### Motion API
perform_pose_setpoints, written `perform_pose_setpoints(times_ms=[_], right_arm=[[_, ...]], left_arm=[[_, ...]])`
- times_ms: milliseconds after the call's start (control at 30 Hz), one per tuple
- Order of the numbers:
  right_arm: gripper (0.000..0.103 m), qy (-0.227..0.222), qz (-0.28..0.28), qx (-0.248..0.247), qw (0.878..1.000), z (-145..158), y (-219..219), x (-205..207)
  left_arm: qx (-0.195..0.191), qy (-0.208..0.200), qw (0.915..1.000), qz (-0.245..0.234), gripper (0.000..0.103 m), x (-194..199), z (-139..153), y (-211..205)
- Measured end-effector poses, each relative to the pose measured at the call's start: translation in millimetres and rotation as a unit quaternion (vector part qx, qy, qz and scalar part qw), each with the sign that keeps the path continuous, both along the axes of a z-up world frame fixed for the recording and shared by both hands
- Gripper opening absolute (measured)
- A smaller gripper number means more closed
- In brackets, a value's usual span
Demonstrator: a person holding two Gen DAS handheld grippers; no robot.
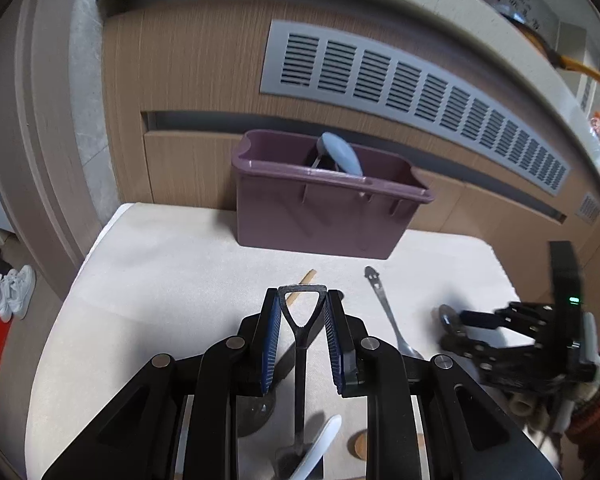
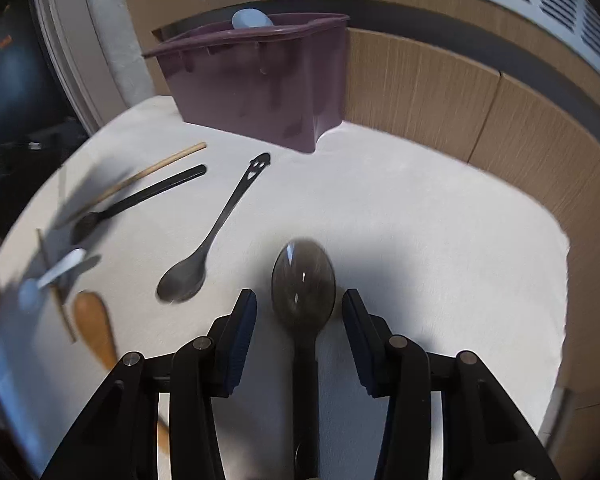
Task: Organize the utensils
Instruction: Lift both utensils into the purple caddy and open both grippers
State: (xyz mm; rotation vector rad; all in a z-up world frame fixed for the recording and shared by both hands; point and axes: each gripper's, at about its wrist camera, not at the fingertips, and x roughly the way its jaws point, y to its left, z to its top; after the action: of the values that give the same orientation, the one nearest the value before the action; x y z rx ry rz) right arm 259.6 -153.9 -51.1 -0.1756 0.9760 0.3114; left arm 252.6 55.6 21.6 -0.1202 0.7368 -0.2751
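While one pale blue utensil point(image 1: 342, 154) already stands inside the purple bin point(image 1: 324, 216) at the back of the white-covered table point(image 1: 160, 264), most of the job appears undone, with the remaining pieces lying loose on the cloth in front of it.

Seen from the right wrist, a steel spoon with a smiley cut-out handle point(image 2: 216, 228) lies near the middle, a black spoon point(image 2: 140, 200) and a wooden stick point(image 2: 148, 174) lie side by side further left, and a small white spoon point(image 2: 54, 274) and a wooden spoon point(image 2: 96, 328) rest at the near left edge.

The left gripper point(image 1: 302, 320) frames the triangular loop end of a black-handled utensil point(image 1: 300, 344); its blue-padded jaws sit just beside the loop, the tips seemingly touching its corners, though whether they grip it firmly cannot be told from this view.

The right gripper point(image 2: 300, 308) hovers with its jaws plainly apart around a dark brown spoon point(image 2: 303, 284), whose bowl points toward the bin; neither pad touches it, and its handle runs back under the gripper body out of sight. As a judgement, roughly one item is filed and at least seven remain, two of them now being addressed.
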Motion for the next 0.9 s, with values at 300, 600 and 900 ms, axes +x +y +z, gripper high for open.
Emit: perform_pose_setpoints(times_ms=[300,600,900], right_arm=[[0.031,-0.037,-0.010,0.007,0.999,29,8,-9],[0.030,-0.116,-0.006,0.016,0.993,81,14,-43],[0.030,-0.149,0.001,0.012,0.989,104,20,-60]], left_arm=[[-0.010,-0.021,0.9997,0.002,0.023,-21,19,10],[-0.017,-0.050,0.9986,0.004,0.023,-42,46,8],[-0.007,-0.069,0.9976,0.001,0.022,-53,69,-1]])
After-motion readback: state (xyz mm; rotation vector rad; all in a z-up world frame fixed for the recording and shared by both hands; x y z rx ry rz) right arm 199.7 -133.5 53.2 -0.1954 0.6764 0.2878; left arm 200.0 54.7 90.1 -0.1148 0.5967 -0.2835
